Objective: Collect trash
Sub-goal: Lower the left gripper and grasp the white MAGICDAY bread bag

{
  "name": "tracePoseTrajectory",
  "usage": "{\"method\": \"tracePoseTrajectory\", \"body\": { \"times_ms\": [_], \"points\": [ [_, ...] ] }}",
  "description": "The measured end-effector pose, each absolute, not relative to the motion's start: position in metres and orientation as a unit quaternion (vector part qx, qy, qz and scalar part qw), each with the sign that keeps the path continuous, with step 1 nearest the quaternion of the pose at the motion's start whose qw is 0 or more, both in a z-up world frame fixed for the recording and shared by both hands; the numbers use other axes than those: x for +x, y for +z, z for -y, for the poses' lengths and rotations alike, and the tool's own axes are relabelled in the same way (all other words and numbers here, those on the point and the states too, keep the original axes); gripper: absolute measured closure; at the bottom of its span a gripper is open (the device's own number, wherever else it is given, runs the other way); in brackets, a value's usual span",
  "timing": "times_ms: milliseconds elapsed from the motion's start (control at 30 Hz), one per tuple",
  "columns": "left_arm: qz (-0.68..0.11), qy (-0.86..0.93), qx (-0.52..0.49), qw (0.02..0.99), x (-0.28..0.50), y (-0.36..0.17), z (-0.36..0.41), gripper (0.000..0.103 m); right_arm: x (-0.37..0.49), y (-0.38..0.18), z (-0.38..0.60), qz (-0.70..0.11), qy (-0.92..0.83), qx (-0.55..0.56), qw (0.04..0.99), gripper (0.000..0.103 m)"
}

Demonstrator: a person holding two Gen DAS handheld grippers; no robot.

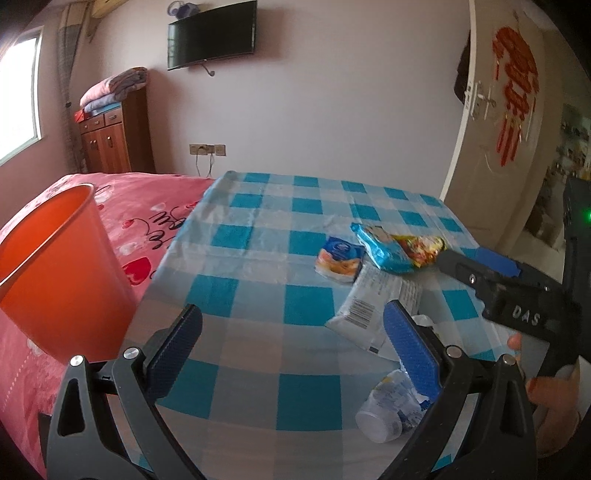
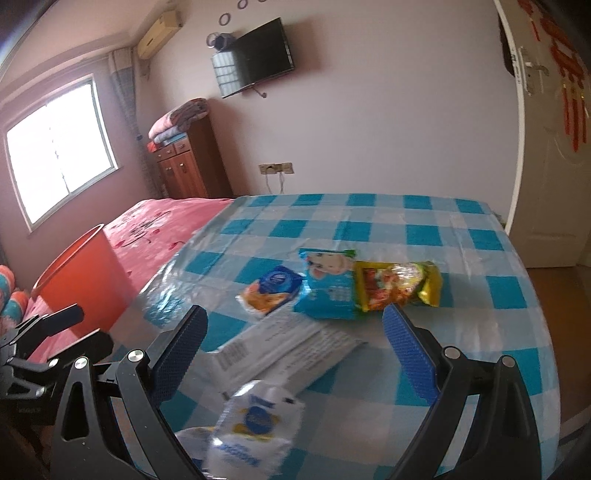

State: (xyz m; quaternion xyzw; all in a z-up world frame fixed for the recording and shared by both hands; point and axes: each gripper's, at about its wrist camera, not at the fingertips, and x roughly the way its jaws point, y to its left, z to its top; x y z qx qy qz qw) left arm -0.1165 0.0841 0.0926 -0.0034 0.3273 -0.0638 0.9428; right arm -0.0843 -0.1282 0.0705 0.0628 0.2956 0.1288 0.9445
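Trash lies on a blue-checked tablecloth (image 1: 258,236): a small blue and orange packet (image 1: 338,260), a light blue snack bag (image 1: 380,247), a yellow and red noodle packet (image 1: 421,249), a white wrapper with a barcode (image 1: 369,306) and a crumpled plastic cup (image 1: 388,406). An orange bin (image 1: 55,266) stands to the left on the bed. My left gripper (image 1: 291,339) is open and empty above the cloth. My right gripper (image 2: 295,343) is open above the white wrapper (image 2: 280,350), with the crumpled cup (image 2: 251,424) near its base. It shows in the left wrist view (image 1: 480,269) beside the noodle packet.
A pink bedspread (image 1: 147,206) lies left of the table. A wooden cabinet (image 1: 110,140) with folded blankets stands at the far wall below a wall TV (image 1: 210,35). A white door (image 1: 509,129) is at the right. The bin also shows in the right wrist view (image 2: 81,280).
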Motion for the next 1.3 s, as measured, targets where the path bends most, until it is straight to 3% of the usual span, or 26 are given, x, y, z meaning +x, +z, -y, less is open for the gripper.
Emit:
{"method": "tracePoseTrajectory", "body": {
  "times_ms": [1300],
  "points": [
    [-0.414,-0.159,0.047,0.895,-0.102,0.036,0.031,0.004,-0.05,0.03,0.216,-0.317,0.025,0.083,0.944,0.008]
  ]
}}
